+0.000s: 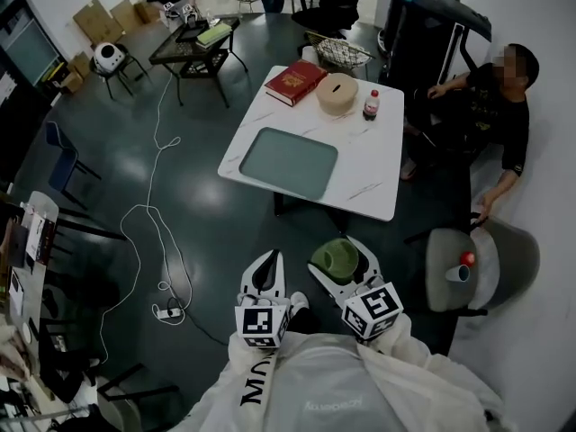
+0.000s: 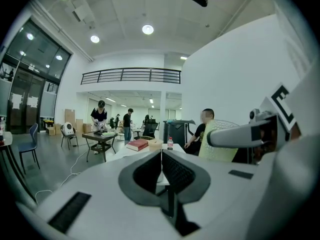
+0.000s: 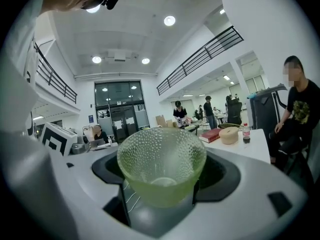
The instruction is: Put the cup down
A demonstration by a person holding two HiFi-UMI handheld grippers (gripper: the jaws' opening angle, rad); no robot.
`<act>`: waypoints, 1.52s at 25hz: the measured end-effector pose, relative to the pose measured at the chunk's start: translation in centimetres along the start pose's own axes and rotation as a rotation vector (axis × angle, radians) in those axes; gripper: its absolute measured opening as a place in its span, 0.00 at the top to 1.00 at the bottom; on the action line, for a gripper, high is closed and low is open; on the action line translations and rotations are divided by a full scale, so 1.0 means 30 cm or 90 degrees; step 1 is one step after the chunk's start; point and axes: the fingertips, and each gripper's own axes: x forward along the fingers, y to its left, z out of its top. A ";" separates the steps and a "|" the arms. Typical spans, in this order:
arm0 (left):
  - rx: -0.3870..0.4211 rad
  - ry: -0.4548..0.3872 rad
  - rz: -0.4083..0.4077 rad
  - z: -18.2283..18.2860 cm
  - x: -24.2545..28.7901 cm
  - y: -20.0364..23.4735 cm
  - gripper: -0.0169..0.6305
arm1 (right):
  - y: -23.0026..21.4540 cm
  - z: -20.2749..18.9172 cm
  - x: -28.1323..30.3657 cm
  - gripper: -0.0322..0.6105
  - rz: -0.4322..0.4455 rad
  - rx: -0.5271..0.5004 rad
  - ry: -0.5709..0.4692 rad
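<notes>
A green dimpled glass cup (image 3: 161,164) sits upright between the jaws of my right gripper (image 3: 161,184), which is shut on it. In the head view the cup (image 1: 337,259) shows in the right gripper (image 1: 346,264), held close to my body, short of the white table (image 1: 378,165). My left gripper (image 1: 267,273) hangs beside it; its jaws are pressed together with nothing between them (image 2: 161,171). A grey-green tray (image 1: 288,162) lies on the near half of the table.
On the table's far side lie a red book (image 1: 294,82), a round tan box (image 1: 337,94) and a small bottle (image 1: 371,104). A person sits at the right by a grey chair (image 1: 481,264). A white cable (image 1: 153,232) trails across the floor at left.
</notes>
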 end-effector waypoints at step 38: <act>-0.014 -0.009 -0.008 0.047 0.254 0.379 0.95 | -0.072 0.081 0.429 0.33 -0.037 -0.012 -0.009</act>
